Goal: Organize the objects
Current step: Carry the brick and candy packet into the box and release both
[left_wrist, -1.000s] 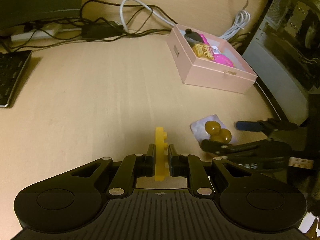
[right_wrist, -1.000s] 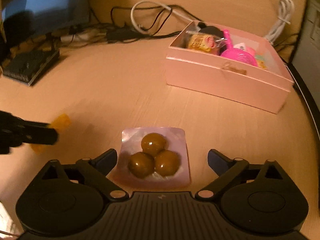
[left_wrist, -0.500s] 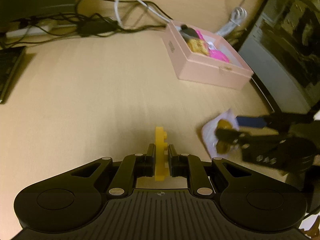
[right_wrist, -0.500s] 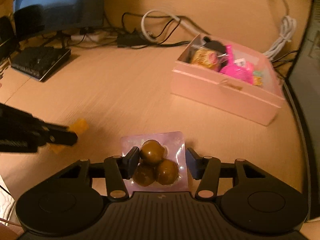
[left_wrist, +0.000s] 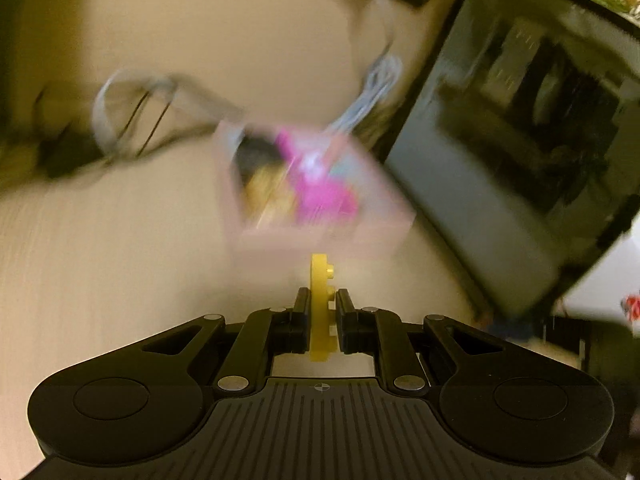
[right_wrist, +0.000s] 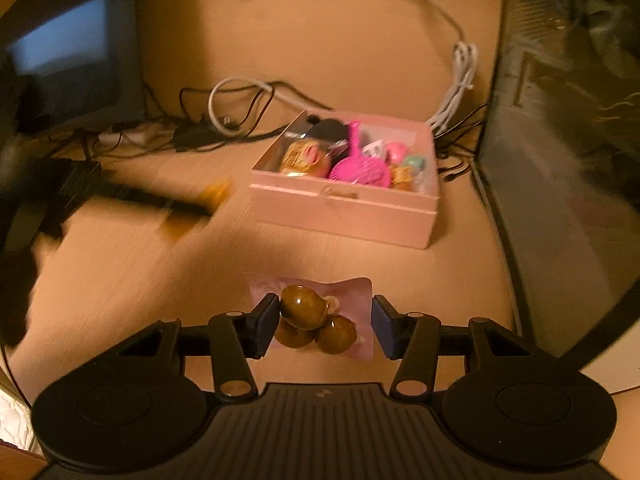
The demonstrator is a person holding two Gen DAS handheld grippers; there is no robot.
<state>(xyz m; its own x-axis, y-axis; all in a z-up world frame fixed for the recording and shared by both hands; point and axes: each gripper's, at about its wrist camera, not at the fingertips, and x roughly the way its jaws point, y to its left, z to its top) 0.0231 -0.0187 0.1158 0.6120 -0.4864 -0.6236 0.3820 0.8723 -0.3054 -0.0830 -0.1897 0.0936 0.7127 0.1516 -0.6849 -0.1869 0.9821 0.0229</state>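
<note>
Two claws loaded: each carries one item toward the pink box.
Left wrist view: left claw (left_wrist: pixel 319 312) is clamped on a yellow toy brick (left_wrist: pixel 320 300), held on edge; the pink box (left_wrist: pixel 312 216), blurred, now sits just beyond the brick, closer than a second ago.
Right wrist view: right claw (right_wrist: pixel 325 320), jaws wide a second ago, has just been closing and now pinches a pink packet of three brown balls (right_wrist: pixel 314 318) by its side edges; the packet looks lifted clear of the table (right_wrist: pixel 120 272).
Box: open, already holding a pink scoop (right_wrist: pixel 360 166) and other trinkets.
Meaning: both pickups look done; dropping the items into the box is likely next.
</note>
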